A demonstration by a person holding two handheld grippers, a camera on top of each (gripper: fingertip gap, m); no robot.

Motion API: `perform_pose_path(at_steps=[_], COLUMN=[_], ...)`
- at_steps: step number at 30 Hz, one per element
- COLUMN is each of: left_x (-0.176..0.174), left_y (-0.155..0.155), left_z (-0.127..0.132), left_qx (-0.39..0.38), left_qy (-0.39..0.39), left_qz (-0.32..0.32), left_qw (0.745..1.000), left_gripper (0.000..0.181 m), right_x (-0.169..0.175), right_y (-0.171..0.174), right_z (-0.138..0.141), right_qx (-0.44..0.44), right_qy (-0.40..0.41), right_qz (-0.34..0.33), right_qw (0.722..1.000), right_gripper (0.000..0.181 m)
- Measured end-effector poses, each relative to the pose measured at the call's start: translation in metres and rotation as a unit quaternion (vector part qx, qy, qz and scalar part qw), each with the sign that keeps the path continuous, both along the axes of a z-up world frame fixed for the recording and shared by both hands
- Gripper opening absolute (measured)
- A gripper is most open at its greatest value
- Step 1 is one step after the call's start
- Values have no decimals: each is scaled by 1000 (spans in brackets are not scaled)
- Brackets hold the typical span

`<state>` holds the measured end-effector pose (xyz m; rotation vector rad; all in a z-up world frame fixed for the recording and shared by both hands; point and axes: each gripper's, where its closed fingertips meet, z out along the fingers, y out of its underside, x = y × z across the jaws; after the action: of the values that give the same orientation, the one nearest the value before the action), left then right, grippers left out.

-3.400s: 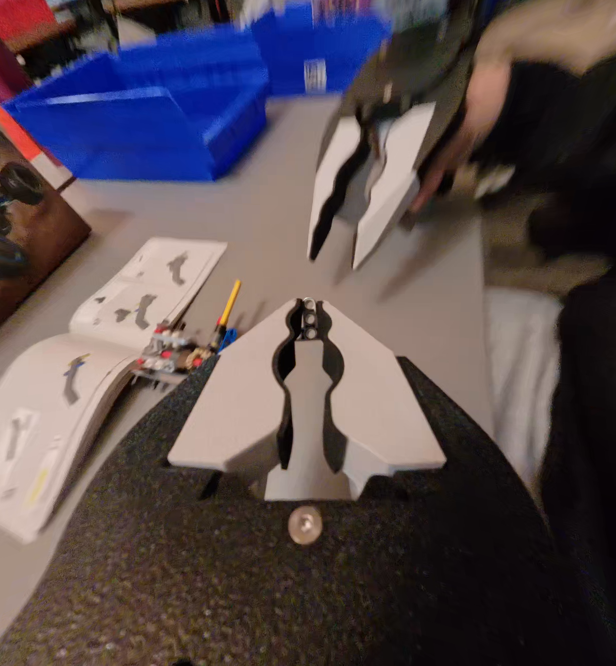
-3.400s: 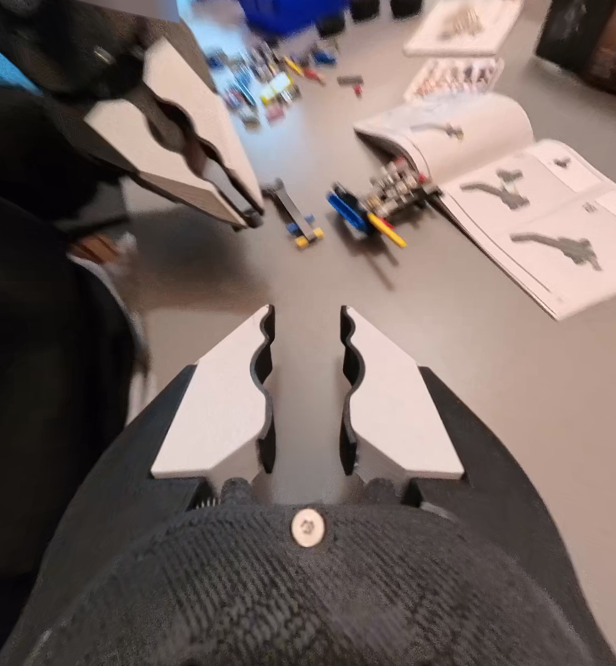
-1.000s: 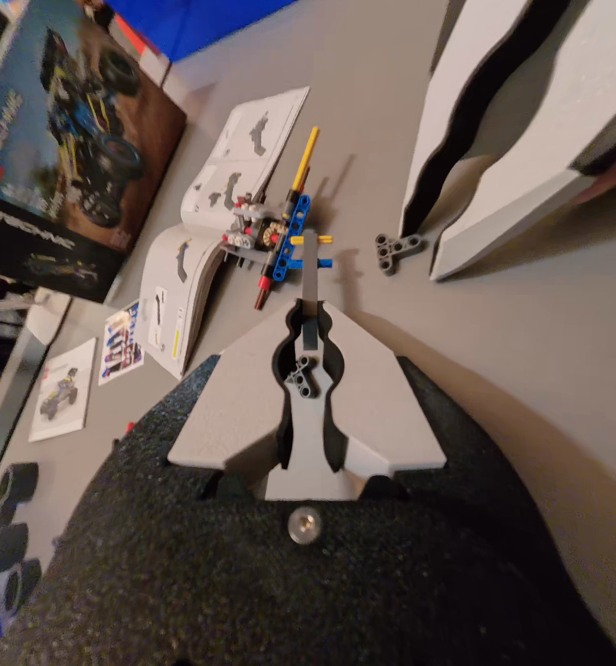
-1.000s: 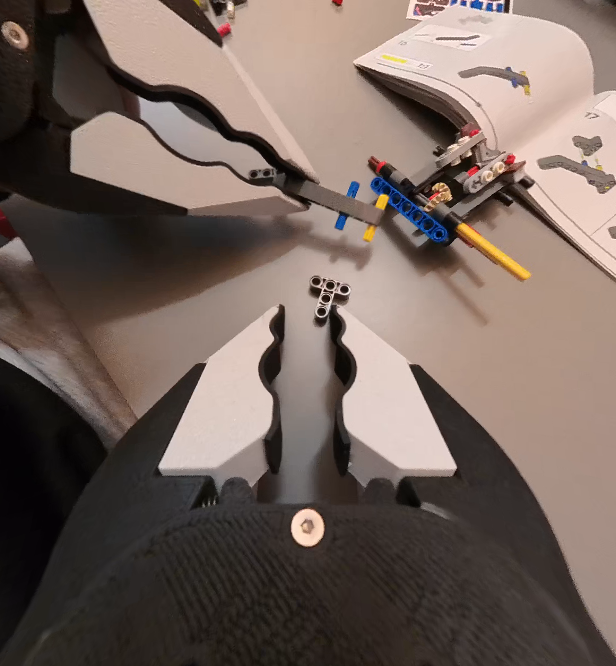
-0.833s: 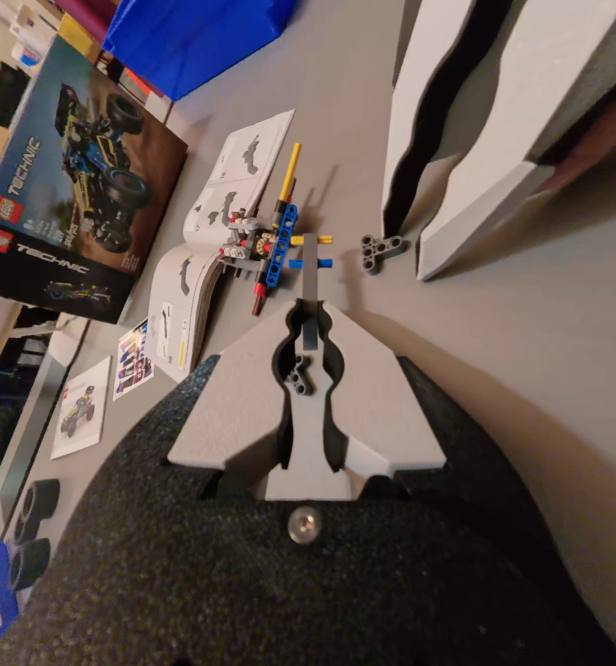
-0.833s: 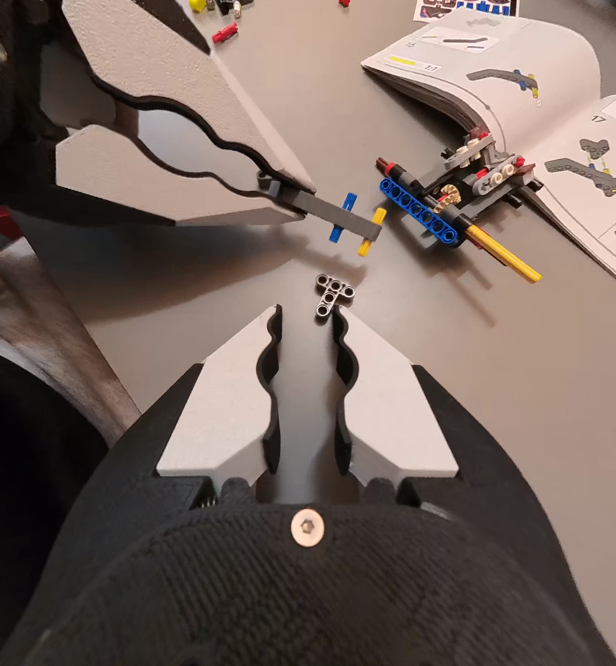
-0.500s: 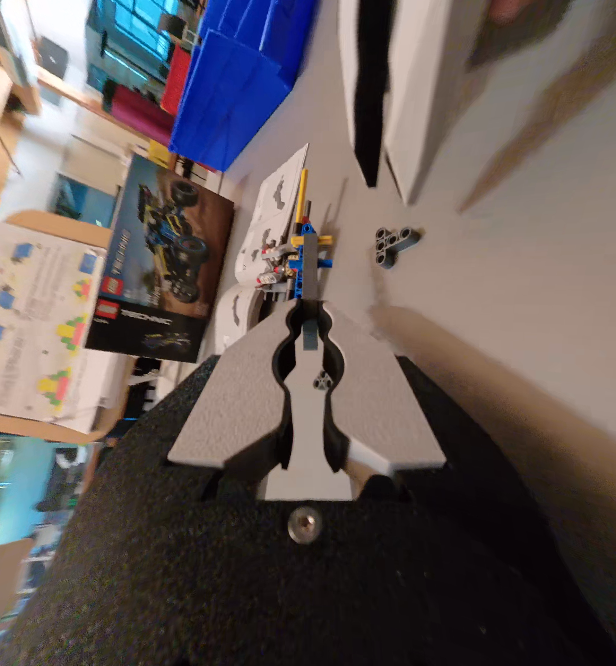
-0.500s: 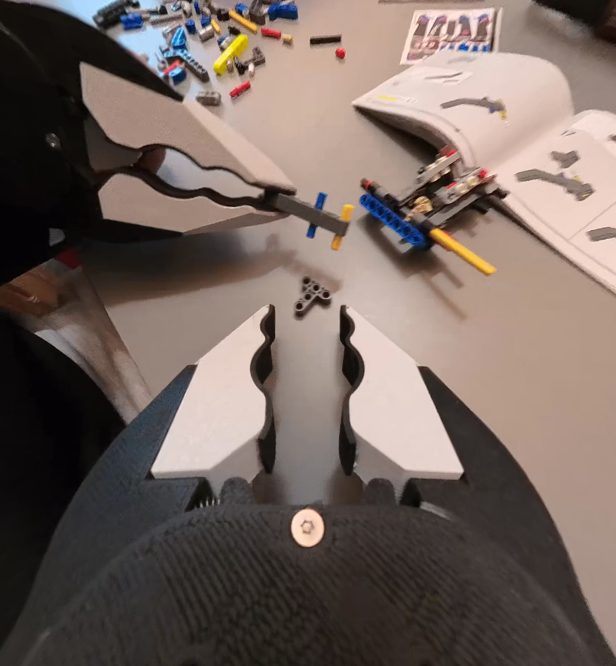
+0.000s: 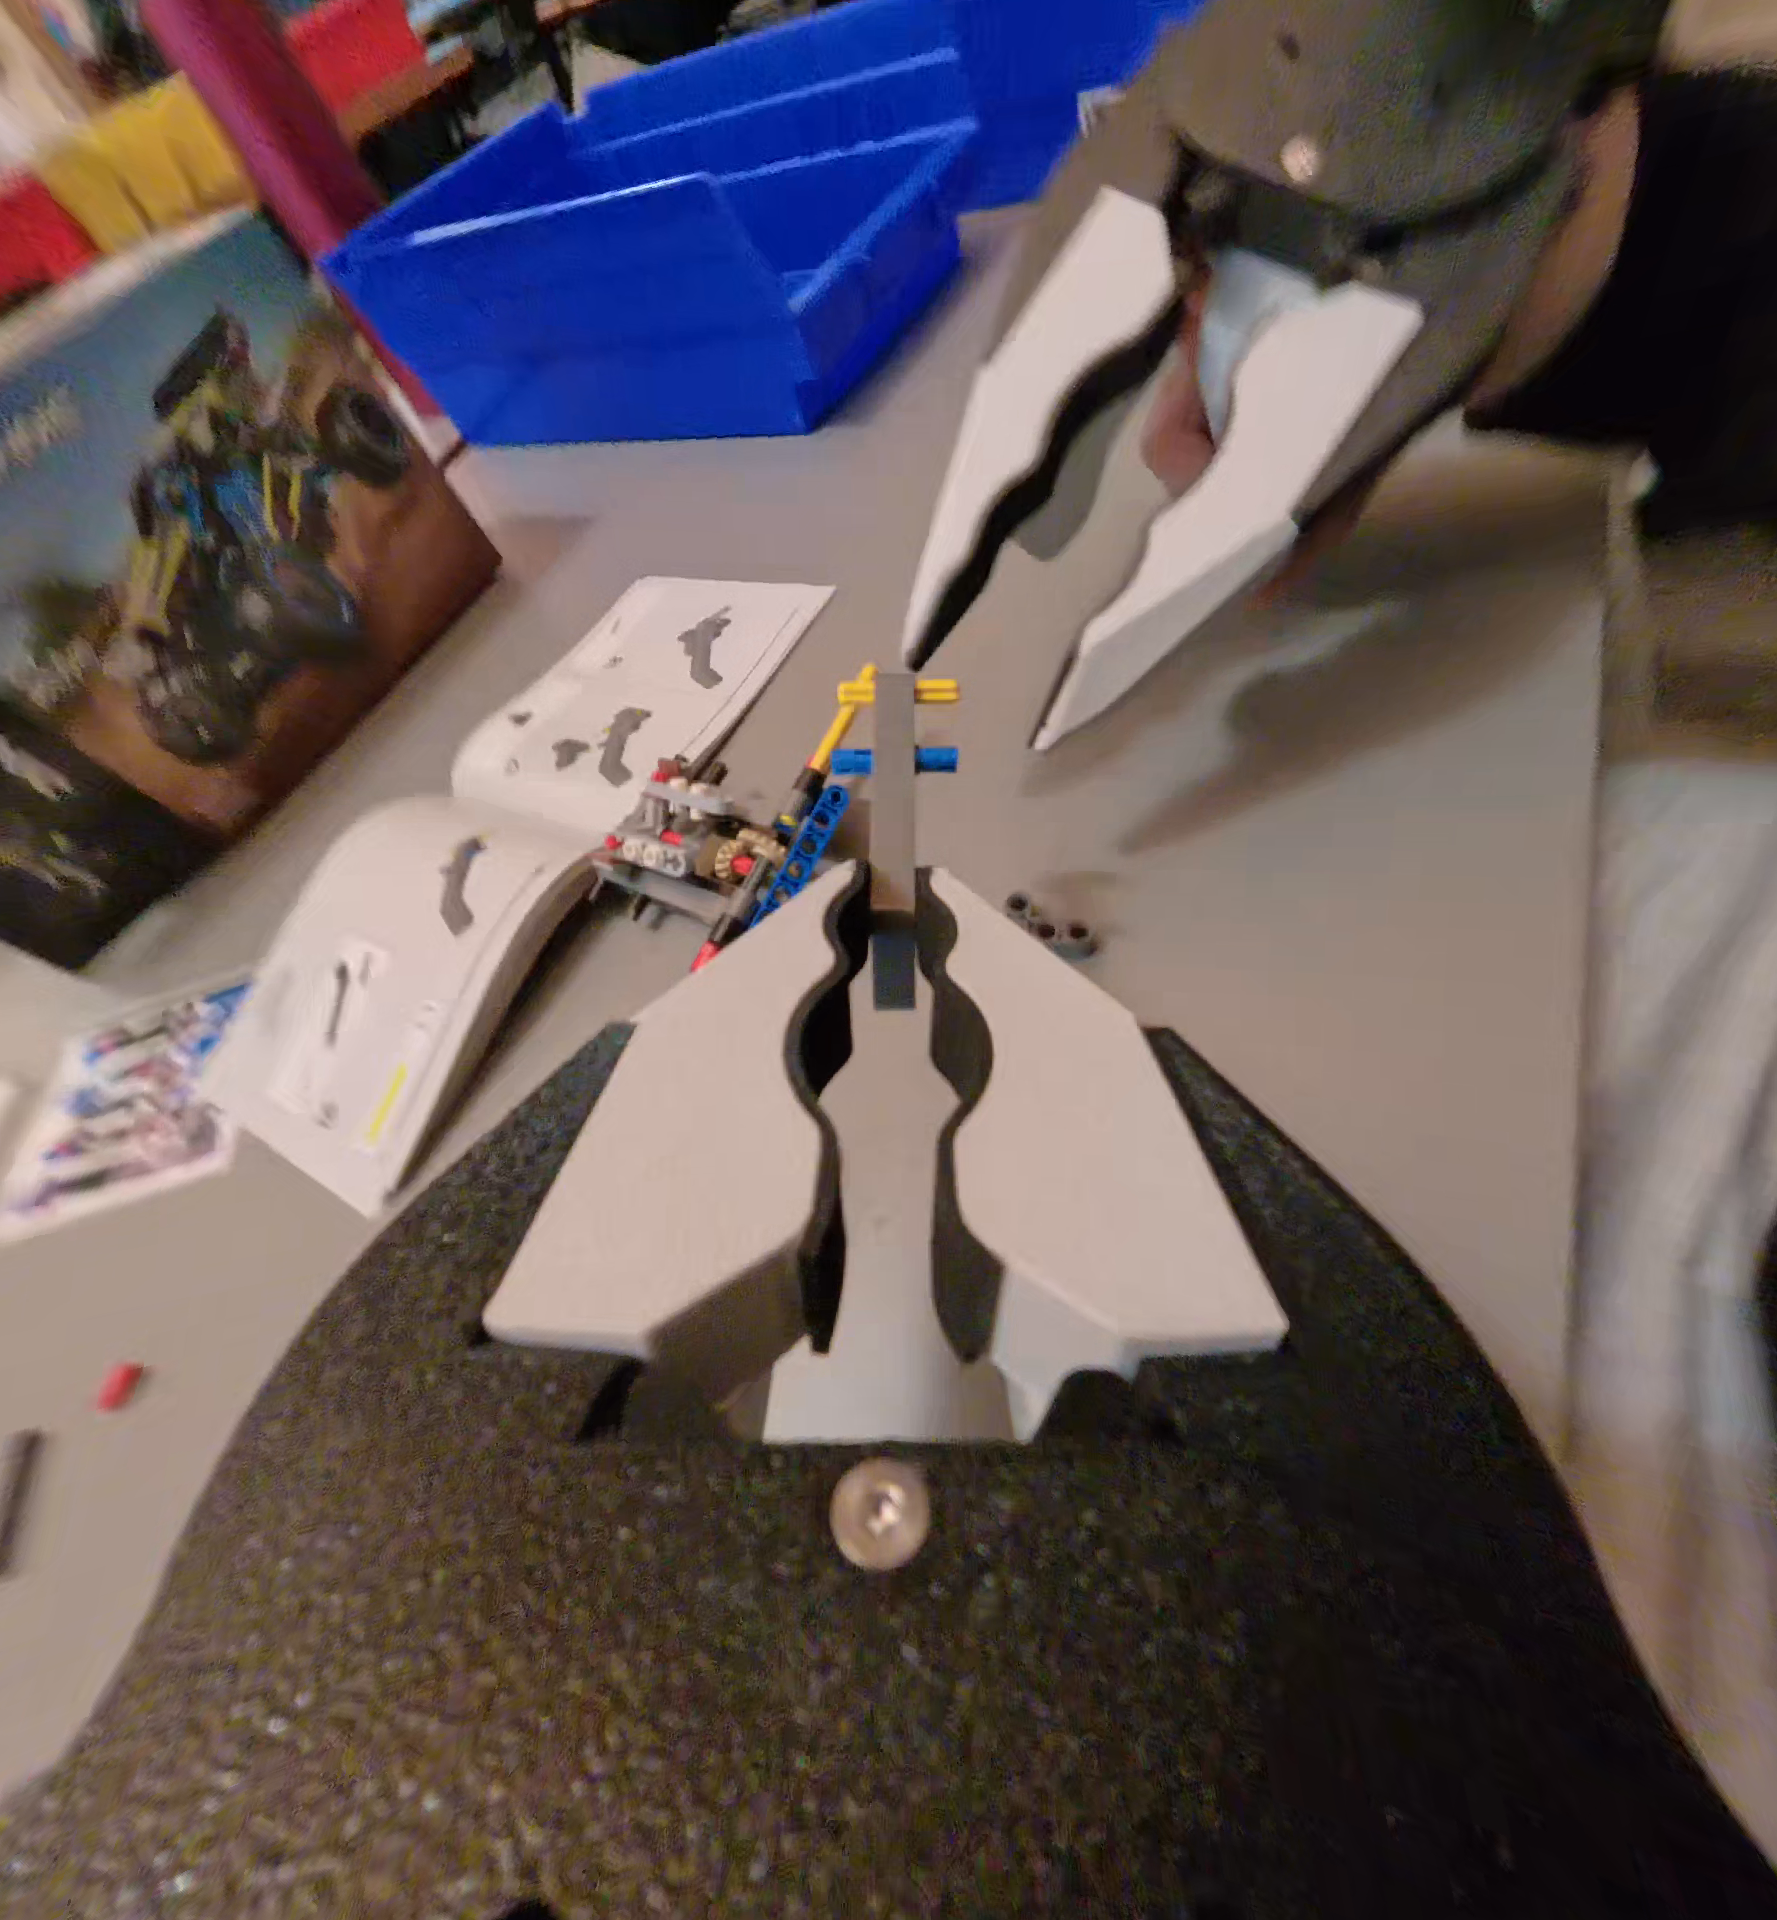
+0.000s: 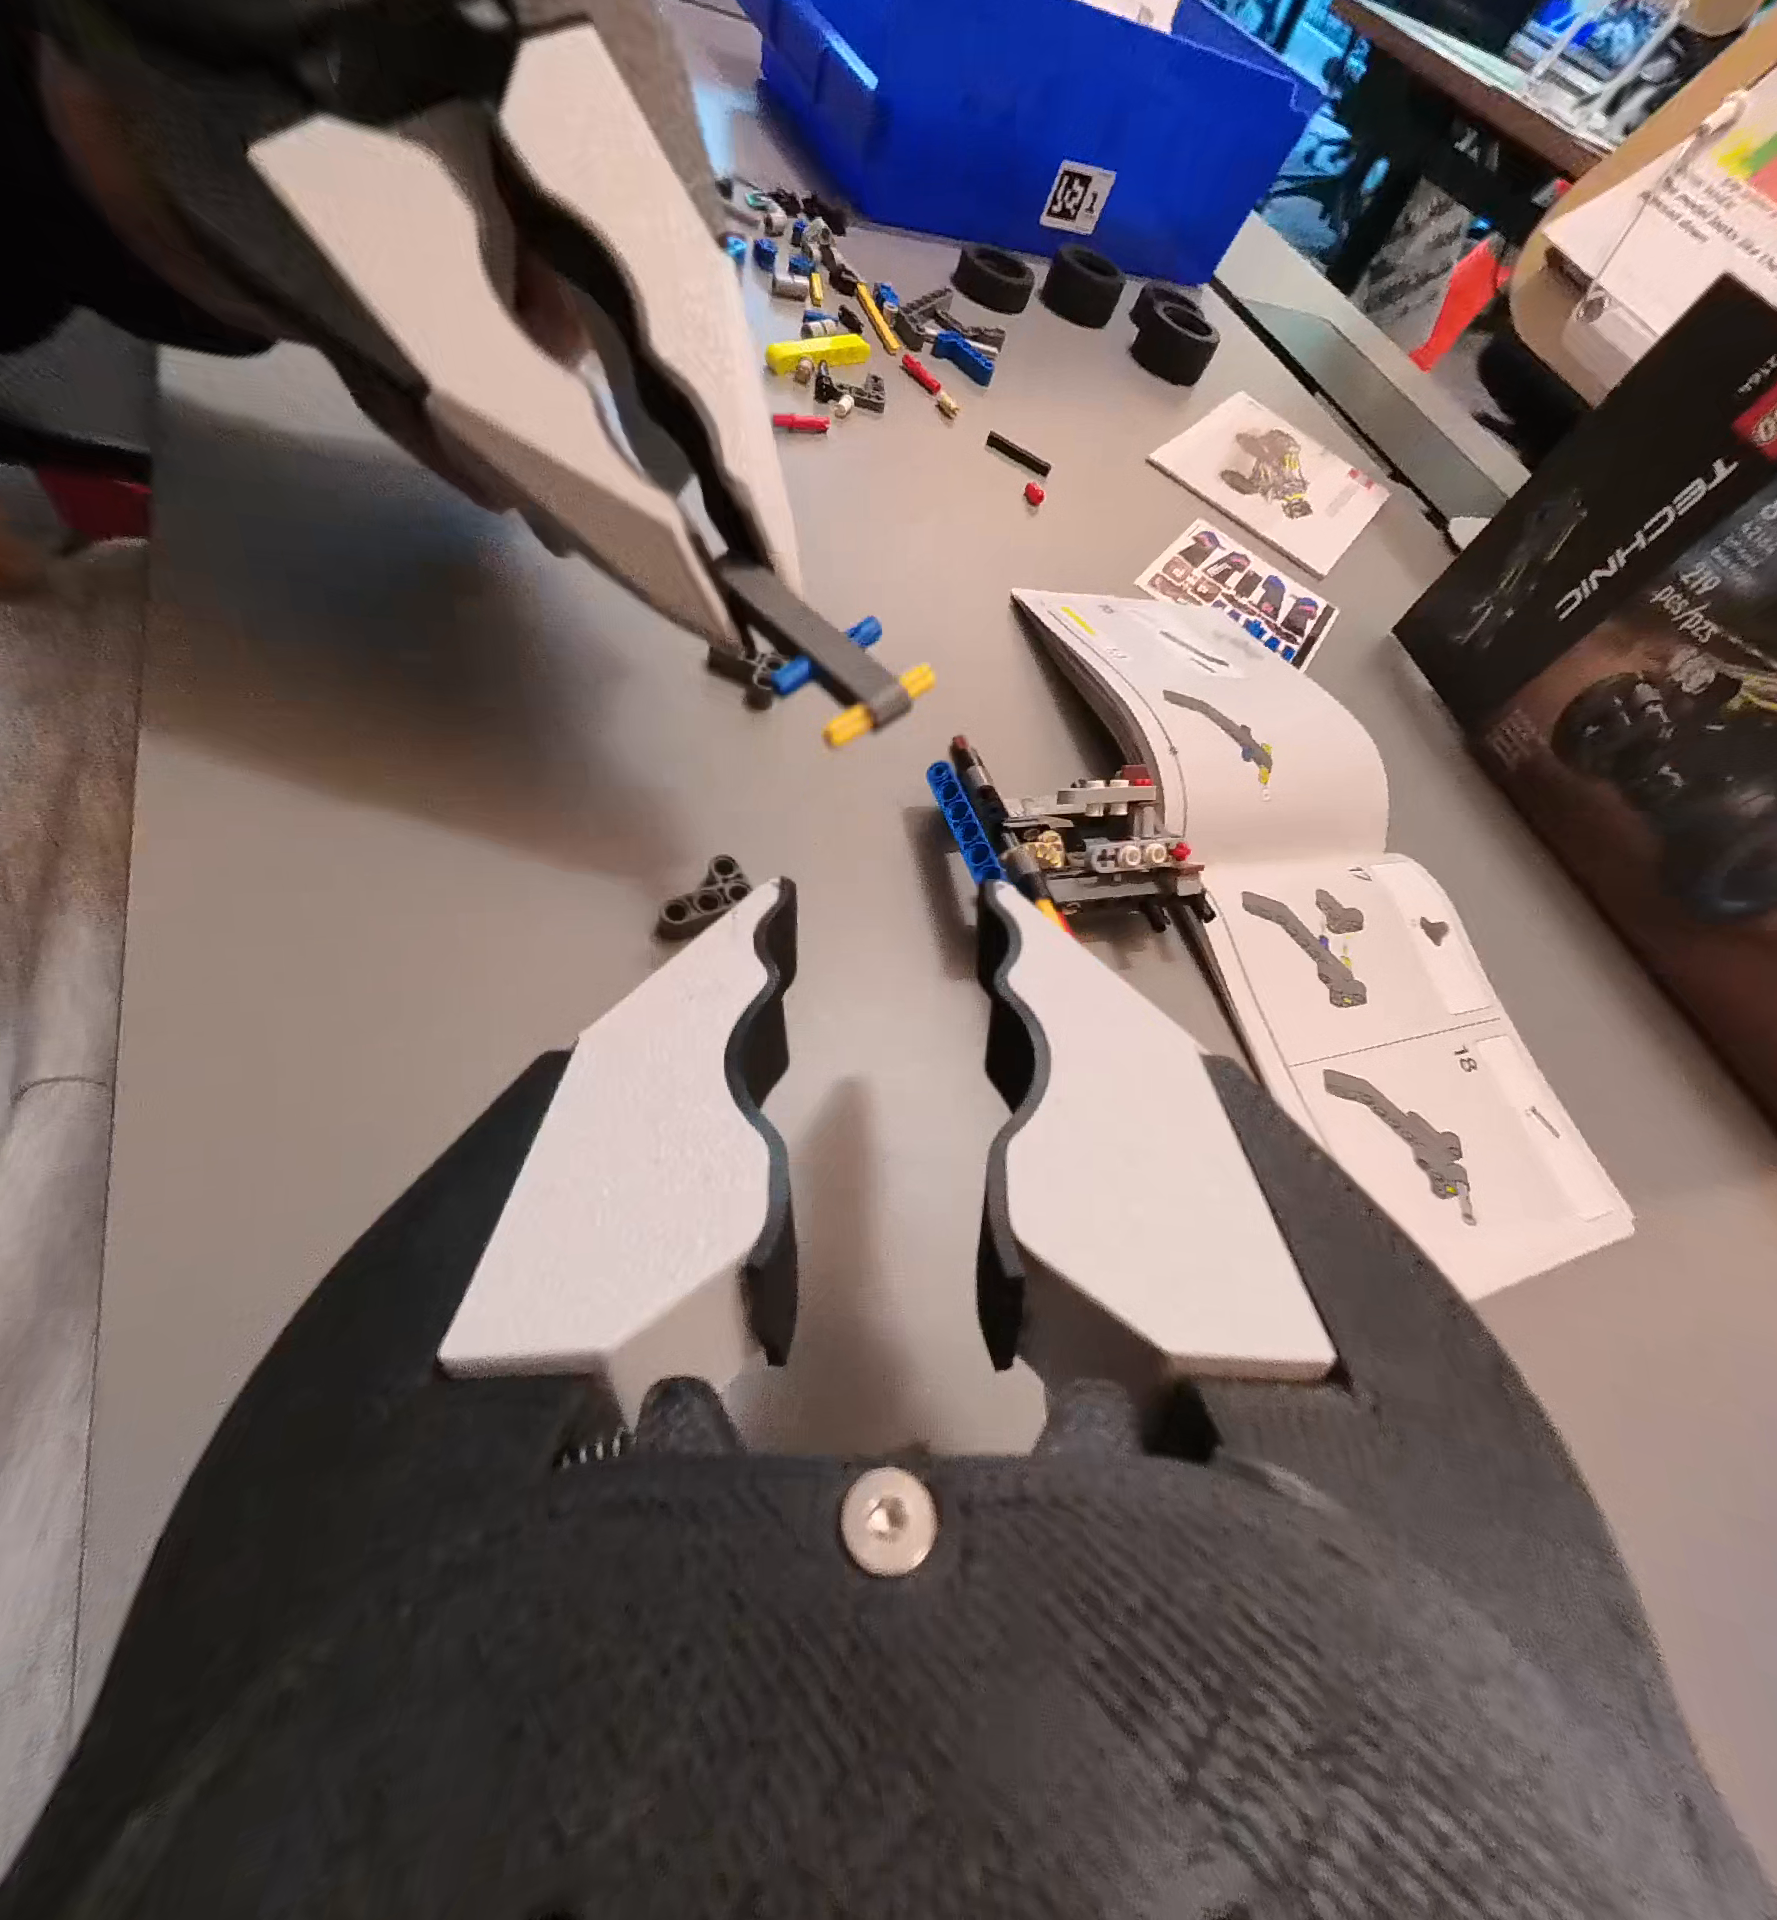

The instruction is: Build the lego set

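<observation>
My left gripper (image 9: 892, 883) is shut on a dark grey beam (image 9: 894, 800) that sticks out forward, with a yellow pin (image 9: 899, 688) and a blue pin (image 9: 894, 758) through its far end. It holds the beam above the table, as the right wrist view shows (image 10: 822, 649). My right gripper (image 10: 886, 896) is open and empty above the table. A small grey T-shaped piece (image 10: 702, 896) lies on the table just left of its left fingertip. The part-built assembly (image 10: 1060, 842) with a blue beam and a yellow axle lies beside the open manual (image 10: 1310, 956).
Loose parts (image 10: 863, 322) and black tyres (image 10: 1081, 286) lie far back before a blue bin (image 10: 1019, 104). The set's box (image 10: 1673, 727) stands on the right. A sticker sheet (image 10: 1237, 597) and a small booklet (image 10: 1268, 478) lie behind the manual. The table's near edge runs along the left. Tip to tip, the grippers are about 6 centimeters apart.
Both grippers have risen and pulled back. My right gripper has opened wider and shifted right, so the T-shaped piece now lies left of it. My left gripper still holds the beam.
</observation>
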<state>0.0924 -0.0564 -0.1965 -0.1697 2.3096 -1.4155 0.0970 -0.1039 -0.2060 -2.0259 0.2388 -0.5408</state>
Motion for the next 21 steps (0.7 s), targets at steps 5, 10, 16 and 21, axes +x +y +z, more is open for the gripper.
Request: perform_pose_path(at_steps=[5, 10, 16, 21], left_x=[4, -5, -15, -7], left_y=[5, 1, -1, 1], left_z=[11, 12, 14, 26], left_qx=[-71, -113, -169, -299], left_qy=[150, 242, 386, 515], left_qz=[19, 7, 3, 0], left_qw=[986, 964, 907, 803], left_gripper=[5, 6, 6, 6], right_x=[10, -3, -7, -1], right_y=[-9, -11, -4, -3], right_z=[5, -28, -34, -15], right_qx=[6, -74, -71, -18], right_qy=[22, 88, 71, 58], right_qz=[7, 38, 46, 27], right_qw=[1000, 993, 994, 998], right_gripper=[30, 32, 30, 27])
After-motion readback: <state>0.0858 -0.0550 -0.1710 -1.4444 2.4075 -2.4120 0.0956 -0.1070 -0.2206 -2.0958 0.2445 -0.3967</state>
